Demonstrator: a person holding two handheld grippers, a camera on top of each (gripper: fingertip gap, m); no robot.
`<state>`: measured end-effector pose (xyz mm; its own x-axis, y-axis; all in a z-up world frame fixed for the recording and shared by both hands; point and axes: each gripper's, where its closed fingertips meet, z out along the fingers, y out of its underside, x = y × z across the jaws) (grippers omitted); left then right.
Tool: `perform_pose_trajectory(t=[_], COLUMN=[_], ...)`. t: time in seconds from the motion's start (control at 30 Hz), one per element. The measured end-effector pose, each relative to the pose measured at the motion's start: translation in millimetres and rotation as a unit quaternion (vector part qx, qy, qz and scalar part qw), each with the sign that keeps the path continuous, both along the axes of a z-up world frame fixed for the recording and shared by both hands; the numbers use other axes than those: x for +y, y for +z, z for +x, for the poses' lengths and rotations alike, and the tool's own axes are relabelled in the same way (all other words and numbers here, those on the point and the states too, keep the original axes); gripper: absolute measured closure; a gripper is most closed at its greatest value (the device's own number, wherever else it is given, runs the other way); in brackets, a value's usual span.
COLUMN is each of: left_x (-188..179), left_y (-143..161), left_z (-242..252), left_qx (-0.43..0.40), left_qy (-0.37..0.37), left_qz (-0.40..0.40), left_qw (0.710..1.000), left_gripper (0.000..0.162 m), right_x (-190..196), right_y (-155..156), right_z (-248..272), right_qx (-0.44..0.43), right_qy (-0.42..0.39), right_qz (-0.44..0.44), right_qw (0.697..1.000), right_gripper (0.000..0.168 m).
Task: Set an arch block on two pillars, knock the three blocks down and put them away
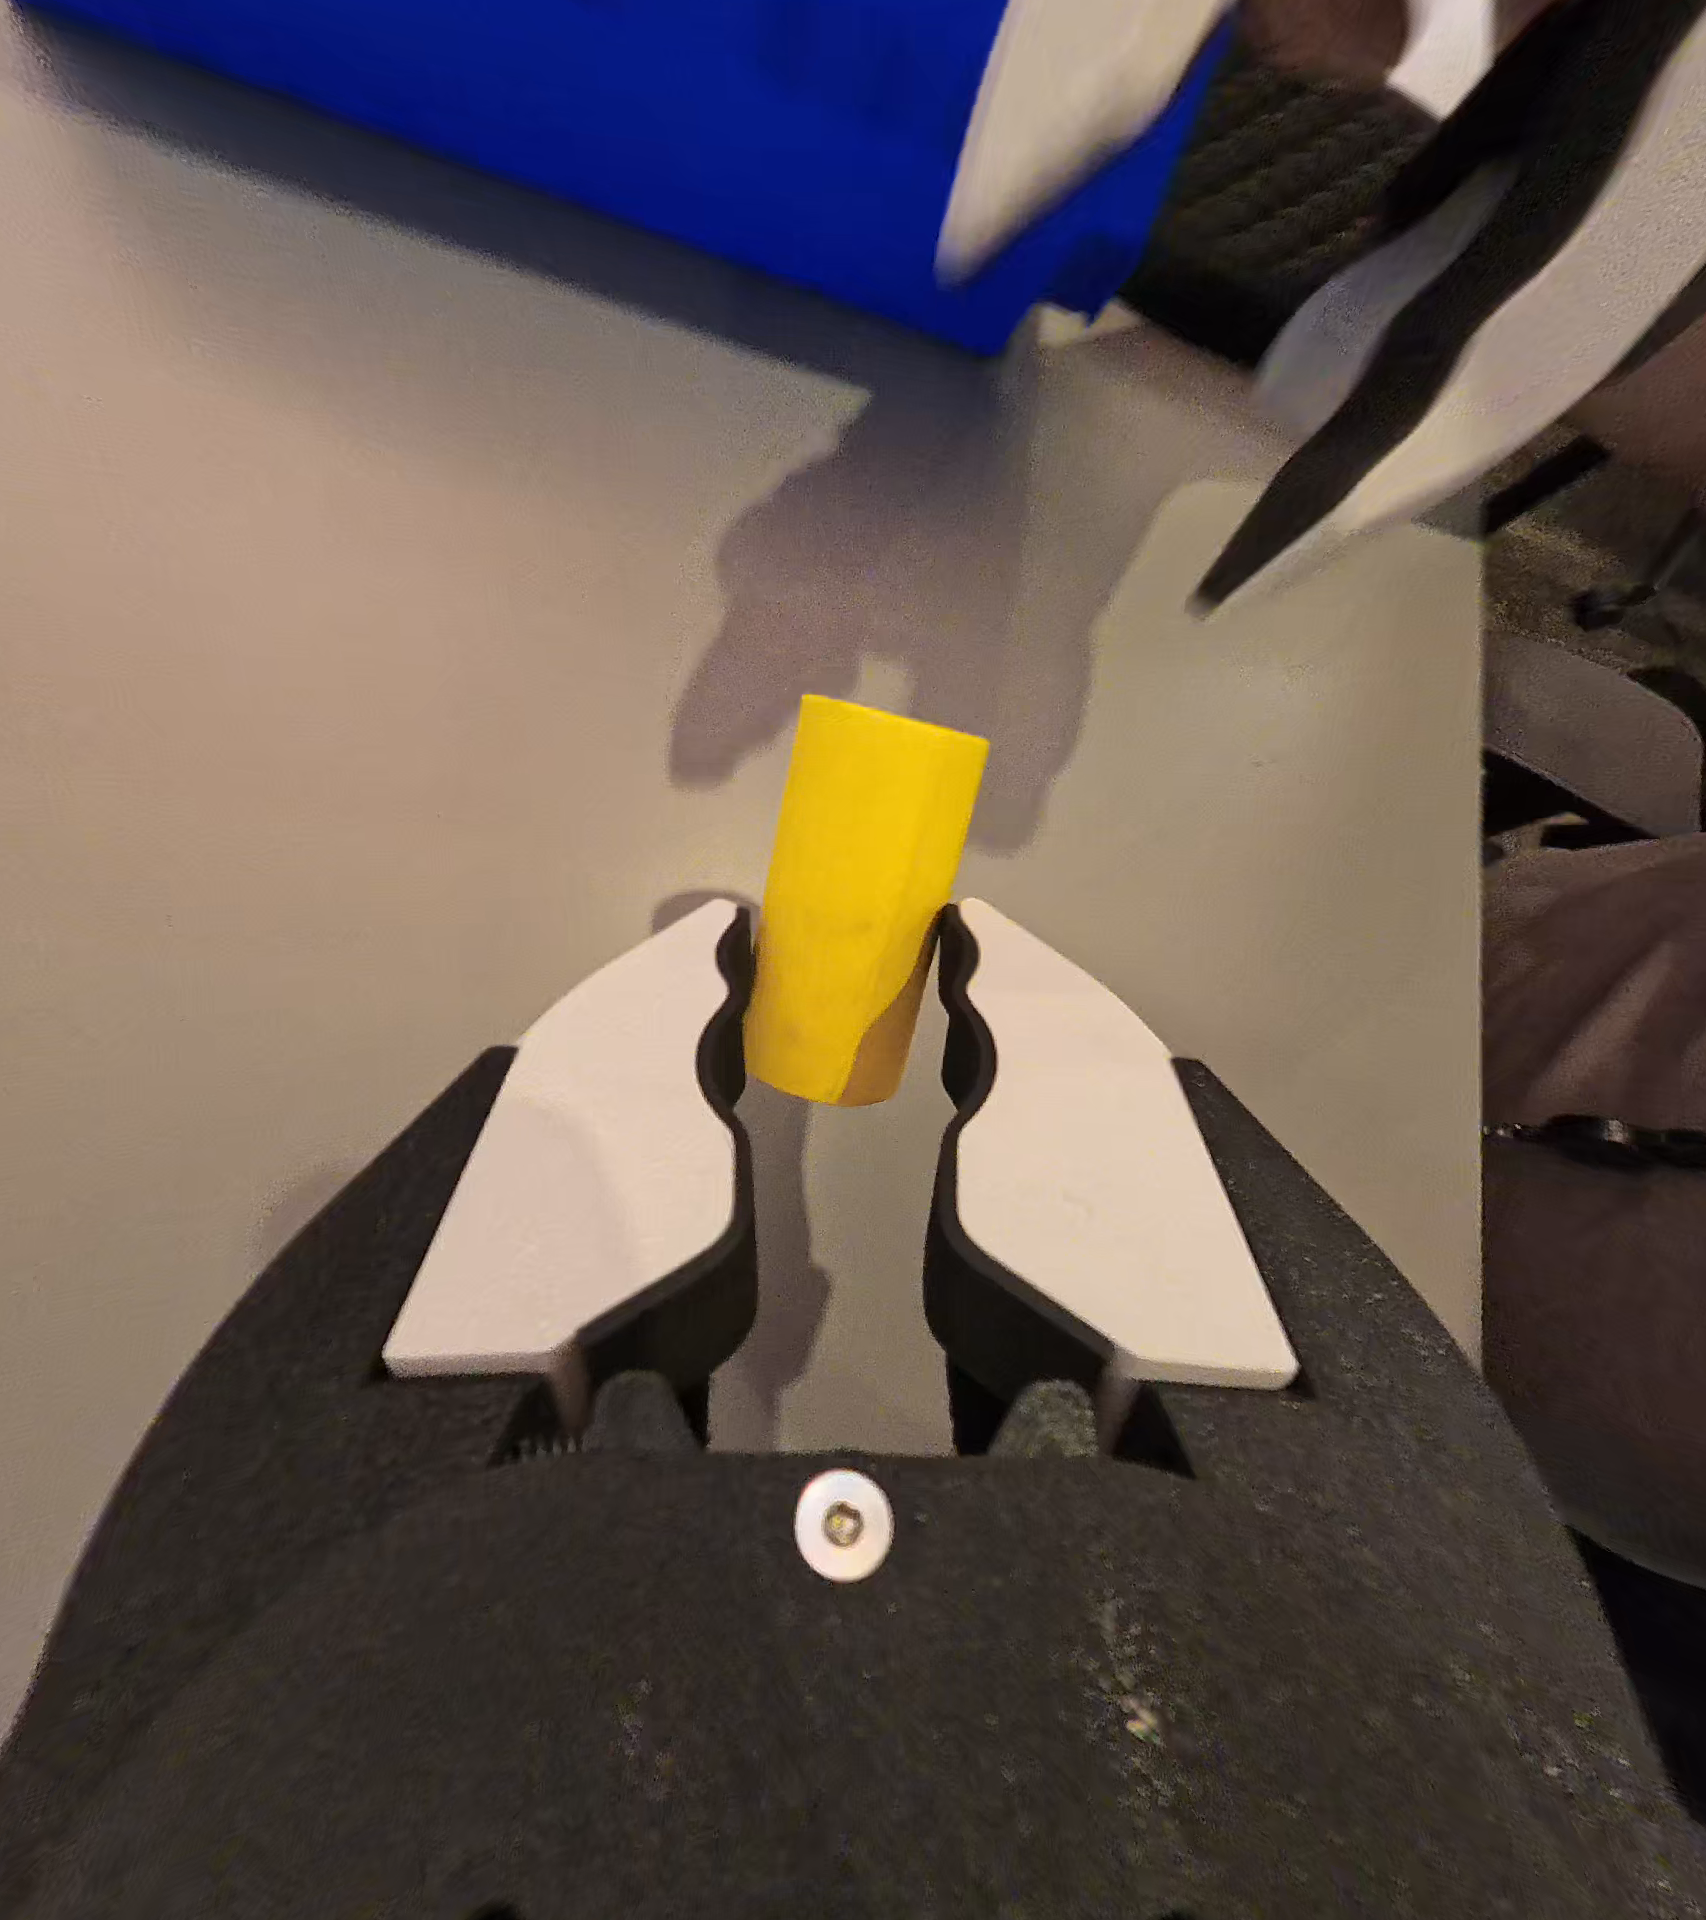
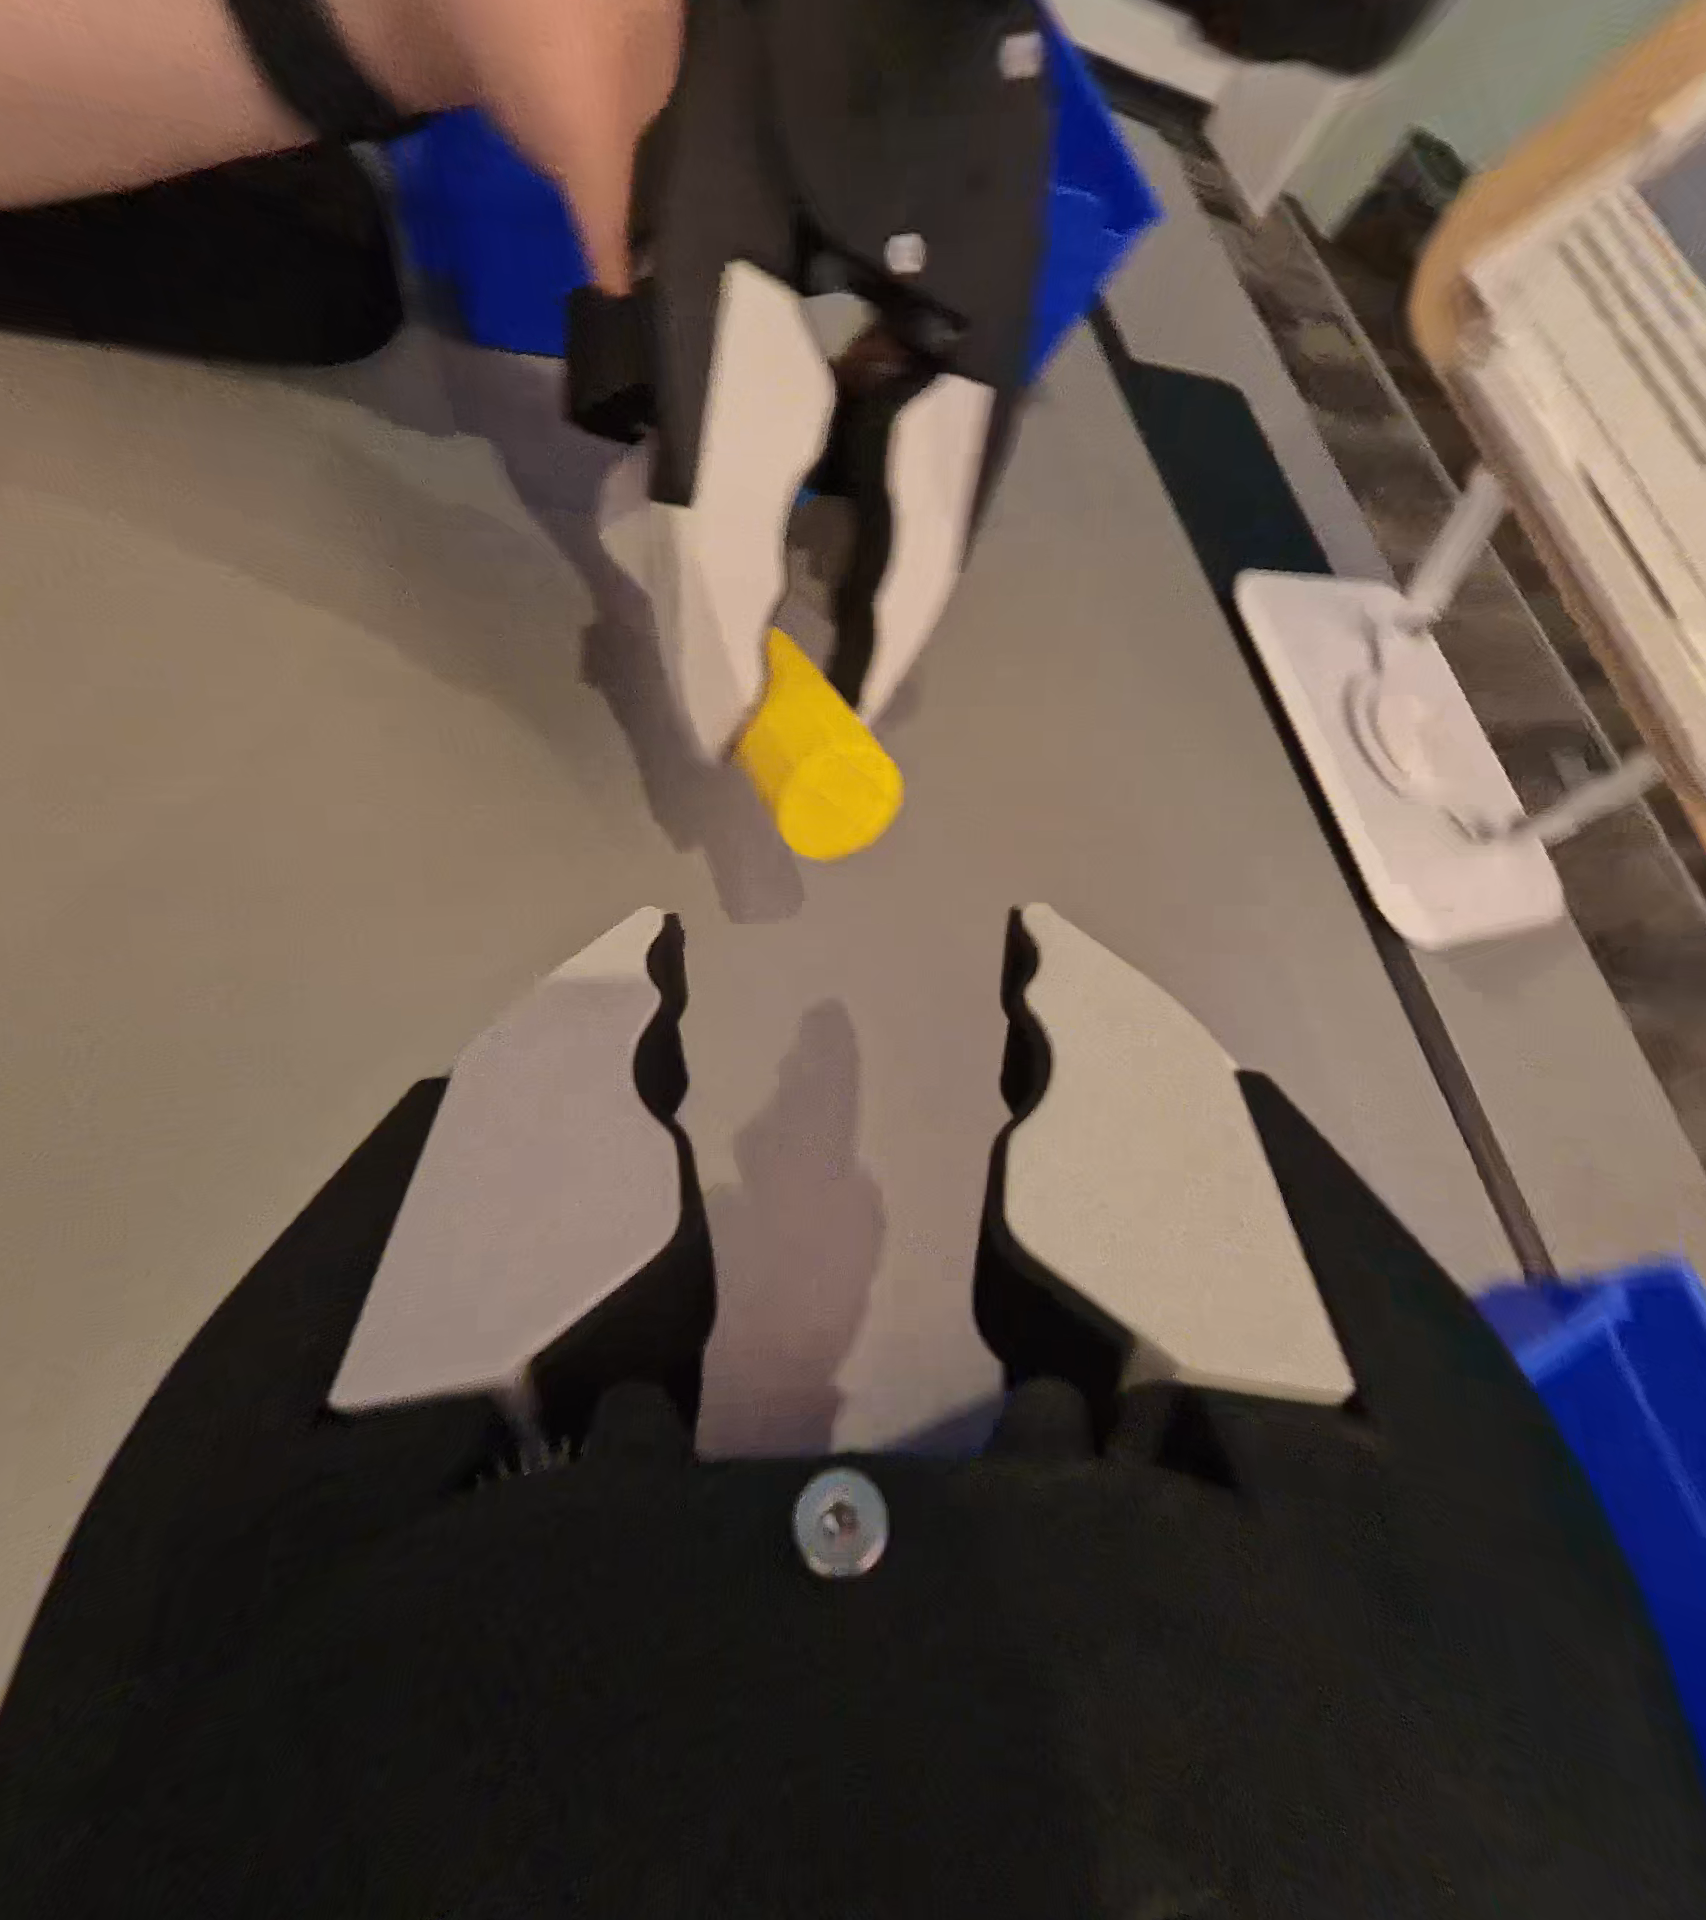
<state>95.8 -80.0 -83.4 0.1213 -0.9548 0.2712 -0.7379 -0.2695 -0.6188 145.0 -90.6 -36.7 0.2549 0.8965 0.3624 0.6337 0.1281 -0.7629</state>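
Your left claw (image 1: pixel 844 920) is clamped on the short yellow cylinder block (image 1: pixel 859 904), its dark wavy pads pressing the lower half from both sides while the upper half sticks out past the fingertips. From the right wrist view, that same yellow cylinder block (image 2: pixel 821 774) hangs tilted above the smooth grey table (image 2: pixel 205 779), clear of the surface, with its round end face turned toward your right claw. Your right claw (image 2: pixel 844 920) is spread wide with nothing between its white fingers, and it sits just short of the cylinder, pointing at it. A blue plastic bin (image 1: pixel 620 135) lies beyond the cylinder in the left wrist view, near the far side of the table. A second blue bin edge (image 2: pixel 1659 1455) shows near the right side of your right claw. To the right of the cylinder, at the table's edge, stands a white flat stand base (image 2: pixel 1389 758).
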Motion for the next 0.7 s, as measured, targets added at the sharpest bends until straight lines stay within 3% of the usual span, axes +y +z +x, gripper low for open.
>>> perform_pose_trajectory(t=[0.2, 0.23, 0.3, 0.37, 0.4, 0.47, 0.57, 0.67, 0.7], left_x=[-23, -26, -27, -18, -6, 14, 7, 22, 24], left_y=[20, 21, 24, 29, 30, 28, 6, -21, -30], left_z=[4, 6, 6, -3, -15, -53, -104, -142, -151], left_qx=[-0.006, -0.009, -0.01, 0.009, 0.034, 0.114, 0.238, 0.364, 0.397], left_qy=[-0.048, -0.052, -0.05, -0.015, 0.016, 0.07, 0.063, 0.079, 0.086], left_qz=[0.048, 0.048, 0.049, 0.05, 0.069, 0.122, 0.128, 0.163, 0.155], left_qw=[0.998, 0.997, 0.998, 0.999, 0.997, 0.983, 0.961, 0.914, 0.9], left_gripper=[0.127, 0.127, 0.127, 0.105, 0.098, 0.102, 0.113, 0.118, 0.127], right_x=[-12, -12, -13, -18, -16, -6, 11, 31, 37], right_y=[-6, -7, -4, 4, 7, 16, 34, 52, 57], right_z=[-40, -40, -39, -36, -29, -7, 40, 93, 110], right_qx=[0.024, 0.022, 0.025, 0.039, 0.039, 0.035, 0.046, 0.066, 0.071], right_qy=[0.063, 0.066, 0.067, 0.067, 0.053, 0.01, -0.064, -0.138, -0.159], right_qz=[-0.048, -0.05, -0.042, -0.045, -0.04, -0.014, 0.007, 0.01, 0.011], right_qw=[0.997, 0.996, 0.997, 0.996, 0.997, 0.999, 0.997, 0.988, 0.985], right_gripper=[0.117, 0.13, 0.134, 0.134, 0.134, 0.134, 0.134, 0.134, 0.134])
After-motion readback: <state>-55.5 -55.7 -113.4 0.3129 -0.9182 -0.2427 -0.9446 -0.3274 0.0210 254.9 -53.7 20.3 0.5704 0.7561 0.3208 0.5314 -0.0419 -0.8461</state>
